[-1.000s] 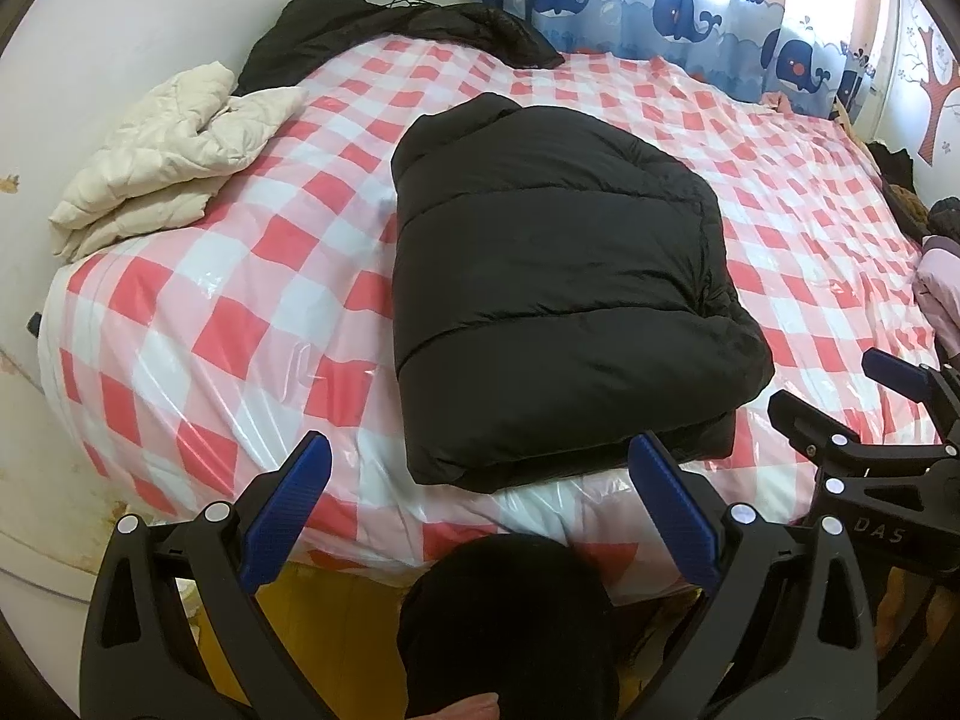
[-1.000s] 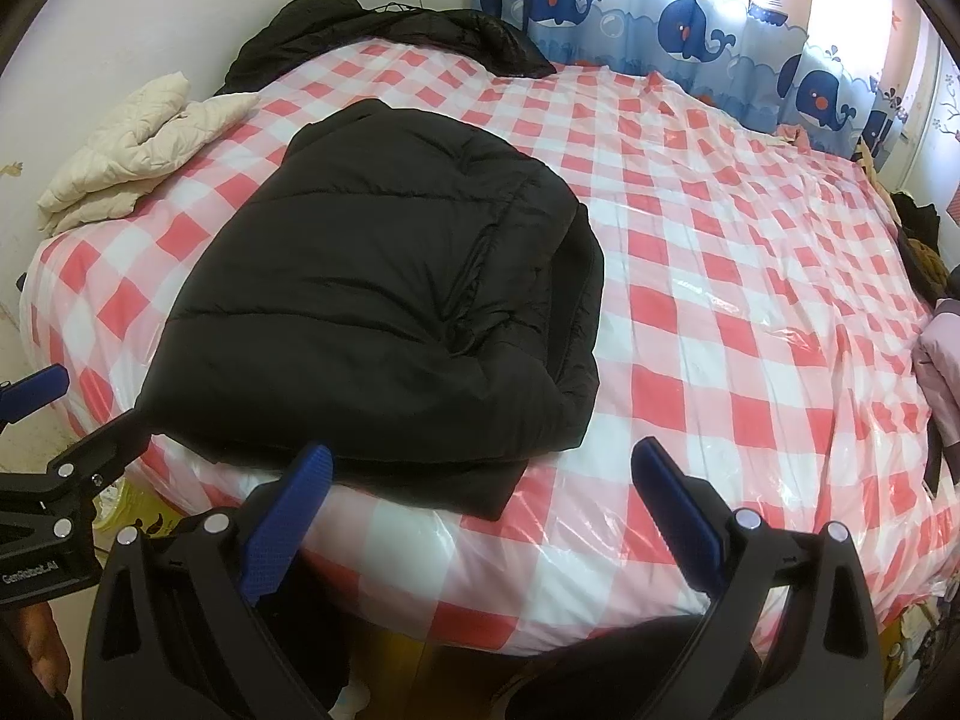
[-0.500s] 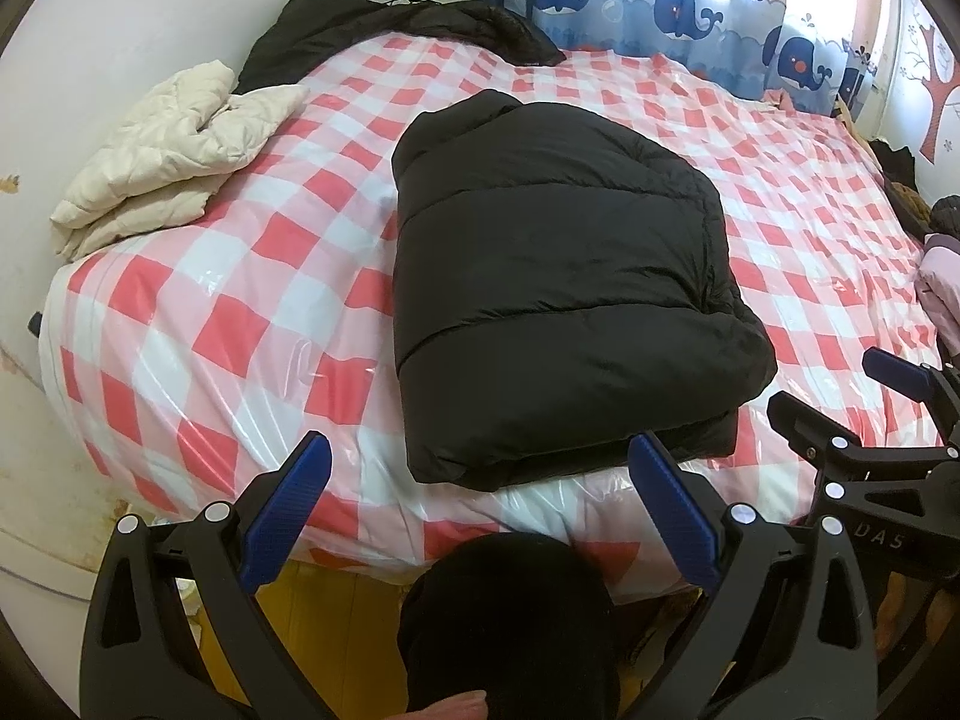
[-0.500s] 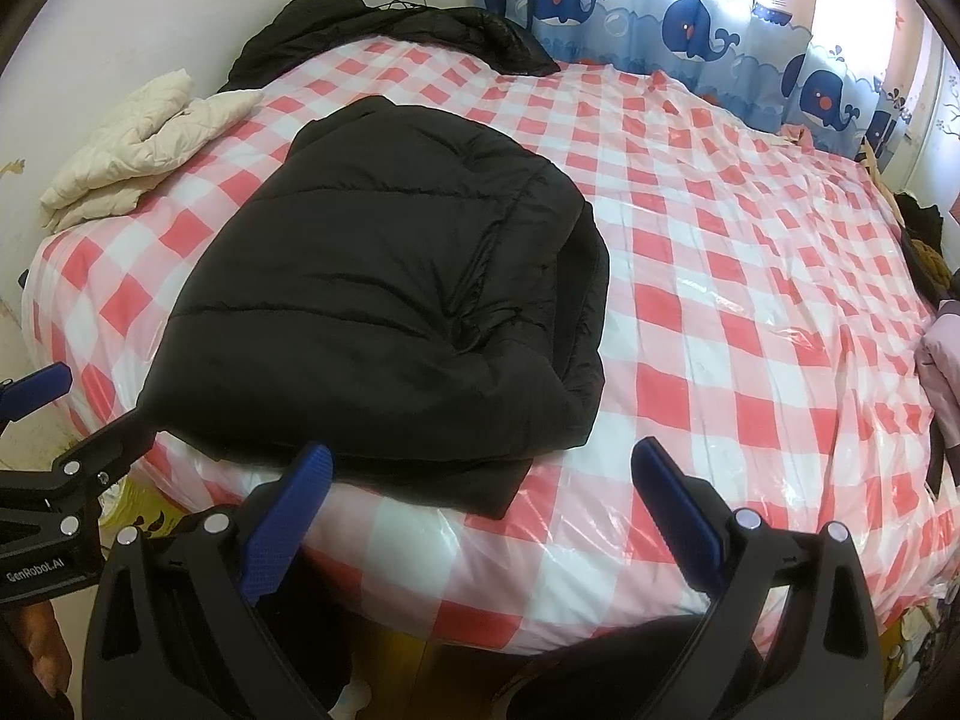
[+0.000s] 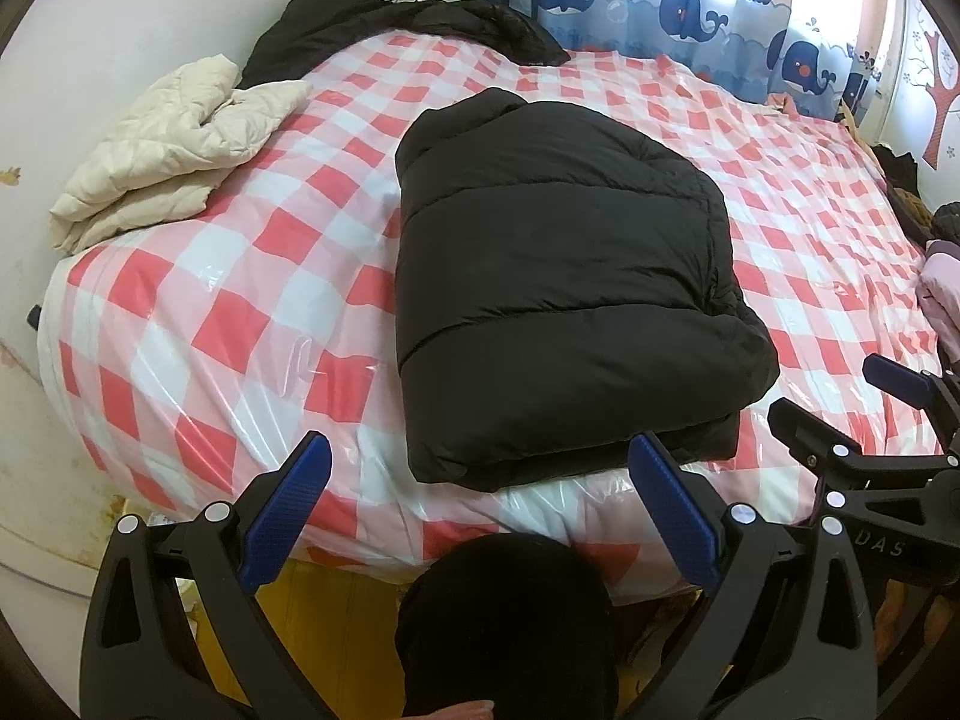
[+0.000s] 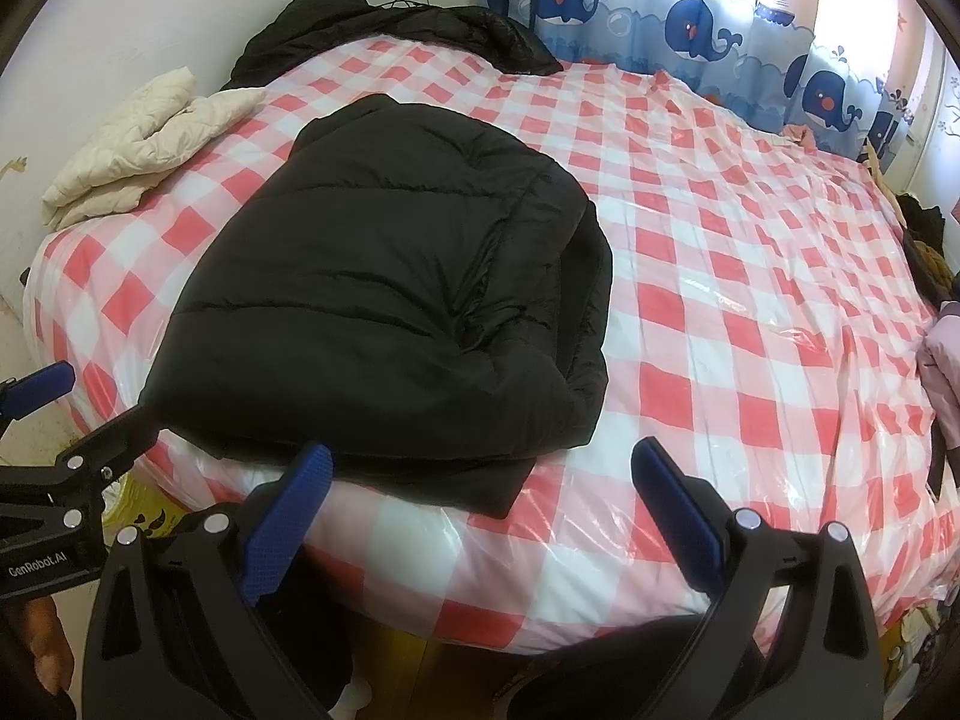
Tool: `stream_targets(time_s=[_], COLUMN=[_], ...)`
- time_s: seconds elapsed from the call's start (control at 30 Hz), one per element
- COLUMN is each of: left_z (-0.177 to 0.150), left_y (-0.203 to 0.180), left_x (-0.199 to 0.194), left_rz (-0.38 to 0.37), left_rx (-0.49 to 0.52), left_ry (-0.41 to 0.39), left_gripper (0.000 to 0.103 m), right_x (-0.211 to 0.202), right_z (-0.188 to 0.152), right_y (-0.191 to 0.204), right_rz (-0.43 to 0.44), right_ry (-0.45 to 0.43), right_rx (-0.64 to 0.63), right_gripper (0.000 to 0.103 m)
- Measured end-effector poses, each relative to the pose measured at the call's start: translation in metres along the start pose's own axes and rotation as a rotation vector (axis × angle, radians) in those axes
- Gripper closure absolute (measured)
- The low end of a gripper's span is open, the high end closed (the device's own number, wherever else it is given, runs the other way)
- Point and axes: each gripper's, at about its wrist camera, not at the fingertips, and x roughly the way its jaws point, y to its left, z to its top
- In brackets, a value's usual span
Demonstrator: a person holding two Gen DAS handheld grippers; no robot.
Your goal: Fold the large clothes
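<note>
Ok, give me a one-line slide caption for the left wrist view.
Folded black puffer jacket on the checkered bed, both left gripper and right gripper open and clear of it.

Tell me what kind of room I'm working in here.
Most likely a child's bedroom: a large bed under a red-checked cover, whale-print curtains behind it, and puffer jackets on the bed, including the folded black jacket and a cream jacket.
</note>
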Motion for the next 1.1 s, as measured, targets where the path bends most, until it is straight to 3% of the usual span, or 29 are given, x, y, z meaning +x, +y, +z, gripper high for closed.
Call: stream_targets(time_s=[0.3,0.73,1.1], left_z=[0.0021,0.0014,0.0009], left_y=[0.0045,0.0010,0.0018], left_x=[0.0007,0.0041,0.0069], left_rz=[-0.025,0.012,-0.005], left_rx=[-0.019,-0.013,-0.014], left_ry=[0.000,0.018,0.031], left_gripper=[0.008,0.008,0.008], right_x=[-0.0007,-0.0013,-0.0013], right_z=[-0.0019,-0.0098,-0.0079], right_y=[0.0002,0.0034,0.0016], right_rz=[0.000,0.006,0.007], right_ry=[0.001,0.008,0.009], right_rx=[-0.001,-0.004,-0.006], right_gripper=[0.007,0.007,0.007])
